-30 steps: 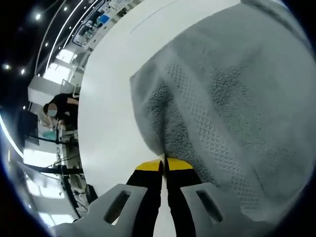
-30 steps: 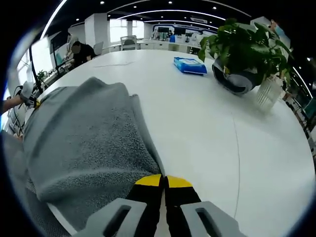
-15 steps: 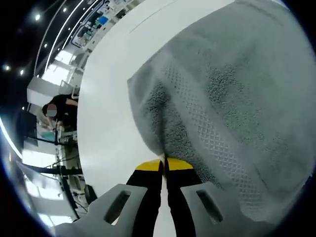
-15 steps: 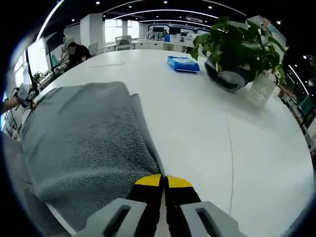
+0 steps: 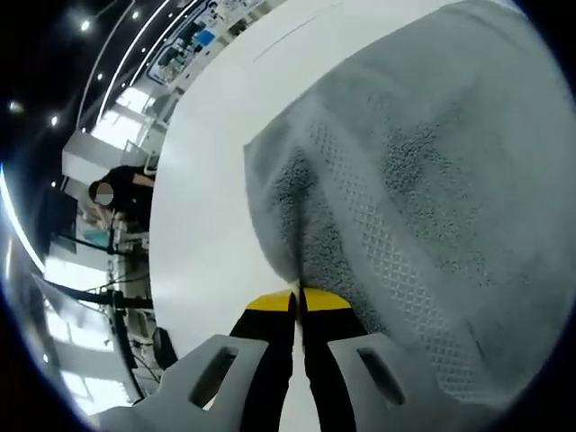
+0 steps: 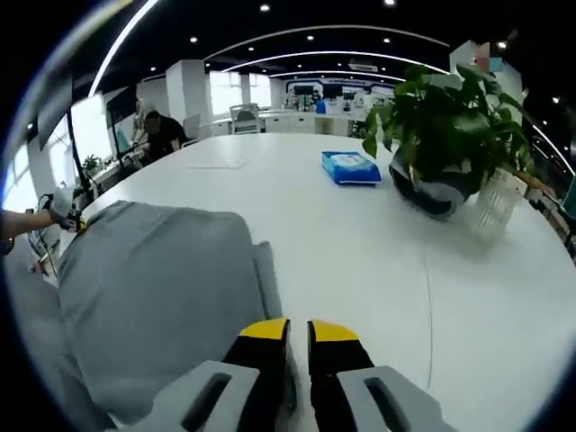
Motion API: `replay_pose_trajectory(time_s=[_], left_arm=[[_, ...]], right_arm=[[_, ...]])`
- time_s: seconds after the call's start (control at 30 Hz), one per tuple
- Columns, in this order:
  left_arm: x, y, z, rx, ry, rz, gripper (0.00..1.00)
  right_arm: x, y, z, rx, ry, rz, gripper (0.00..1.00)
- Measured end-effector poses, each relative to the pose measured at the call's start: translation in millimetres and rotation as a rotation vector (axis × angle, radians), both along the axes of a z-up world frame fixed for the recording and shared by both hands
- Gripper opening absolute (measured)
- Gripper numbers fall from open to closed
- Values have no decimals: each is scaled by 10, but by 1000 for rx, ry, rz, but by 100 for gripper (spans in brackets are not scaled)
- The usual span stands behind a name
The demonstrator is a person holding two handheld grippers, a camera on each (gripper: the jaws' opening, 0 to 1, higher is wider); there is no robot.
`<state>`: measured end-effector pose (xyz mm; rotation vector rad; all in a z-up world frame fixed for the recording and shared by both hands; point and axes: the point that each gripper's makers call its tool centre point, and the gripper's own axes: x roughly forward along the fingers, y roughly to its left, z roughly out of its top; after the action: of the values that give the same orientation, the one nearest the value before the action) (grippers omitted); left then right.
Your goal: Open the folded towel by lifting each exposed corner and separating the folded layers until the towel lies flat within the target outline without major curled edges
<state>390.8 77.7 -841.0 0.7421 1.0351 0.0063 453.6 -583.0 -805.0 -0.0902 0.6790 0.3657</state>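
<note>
A grey towel [image 5: 423,180] spreads across the white table [image 5: 207,189] in the left gripper view, its woven band running up from the jaws. My left gripper [image 5: 298,297] is shut on the towel's edge, which bunches into a fold right at the yellow tips. In the right gripper view the towel [image 6: 153,306] lies to the left, one edge running down beside the jaws. My right gripper [image 6: 298,331] stands open by a narrow gap at that edge. The left gripper [image 6: 65,214] shows far left at the towel's other end, held by a hand.
A blue packet [image 6: 351,166] lies further back on the table [image 6: 378,270]. A leafy potted plant [image 6: 441,117] and a clear vase [image 6: 499,207] stand at the right. A person [image 6: 162,135] sits at the far side. Desks and screens line the room behind.
My right gripper's jaws have parted a little and its view has tipped upward. The towel beside it looks smoother and flatter. The left gripper keeps its hold on the edge.
</note>
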Motion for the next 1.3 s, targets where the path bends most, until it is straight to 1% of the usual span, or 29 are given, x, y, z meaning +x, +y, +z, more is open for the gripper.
replay_pose_trajectory(time_s=[0.03, 0.07, 0.13, 0.17, 0.2, 0.23, 0.3, 0.37, 0.4, 0.43, 0.47, 0.5, 0.57, 0.67, 0.8, 0.87, 0.93, 1.03, 1.07, 1.13, 1.17, 1.2, 1.23, 1.27, 1.3], left_arm=[[-2, -2, 0, 16, 6, -14, 1], [-2, 0, 0, 19, 7, -17, 1], [1, 12, 8, 7, 2, -6, 1], [4, 19, 9, -10, -2, 5, 1], [4, 23, 9, -25, -8, 19, 1], [4, 29, 10, -41, -12, 31, 1], [4, 38, 8, -71, -23, 58, 1], [-2, 47, 1, -126, -42, 127, 1], [0, 55, 4, -142, -39, 137, 1], [6, 63, 9, -137, -35, 129, 1], [4, 56, 4, -135, -30, 123, 1], [0, 49, 3, -131, -23, 113, 1], [1, 46, -3, -121, -7, 95, 1], [6, 53, -4, -129, 3, 108, 1], [-3, 47, -7, -134, 7, 106, 1], [1, 51, -10, -137, 11, 96, 1], [3, 49, -8, -148, 24, 83, 1], [10, 59, -7, -175, 35, 87, 1], [9, 61, -8, -195, 39, 87, 1], [7, 53, -13, -204, 41, 74, 1], [21, 42, -13, -183, 49, 22, 1], [29, 38, -11, -163, 48, -4, 1], [31, 37, -14, -147, 39, -7, 1], [48, 37, -14, -144, 25, -15, 1], [59, 41, -14, -145, 12, -21, 1]], right_arm=[[115, 105, -37, -8, -1, 37, 5], [175, 176, -68, -11, 3, 63, 5], [293, 310, -174, -17, 20, 90, 5], [325, 358, -259, -35, 47, 120, 5], [357, 369, -297, -48, 52, 120, 5], [387, 379, -348, -70, 60, 139, 5], [426, 415, -413, -69, 78, 151, 5], [435, 435, -451, -81, 89, 165, 4], [433, 441, -471, -97, 93, 181, 3], [435, 438, -487, -113, 95, 192, 3], [451, 447, -452, -110, 73, 207, 1], [441, 426, -466, -118, 85, 201, 0], [457, 396, -462, -143, 72, 206, 0], [461, 305, -464, -157, 68, 184, 0], [522, -31, -463, -239, 52, 107, 0], [544, -177, -461, -238, 52, 69, 0], [545, -256, -451, -243, 56, 47, 0], [544, -331, -450, -264, 57, 45, 0], [550, -348, -452, -271, 57, 44, 0], [566, -388, -446, -293, 52, 31, 0], [583, -396, -444, -309, 42, 36, 0], [574, -369, -436, -316, 36, 37, 0], [578, -361, -431, -338, 36, 40, 0], [579, -373, -428, -370, 37, 56, 0], [574, -382, -423, -388, 41, 50, 0]])
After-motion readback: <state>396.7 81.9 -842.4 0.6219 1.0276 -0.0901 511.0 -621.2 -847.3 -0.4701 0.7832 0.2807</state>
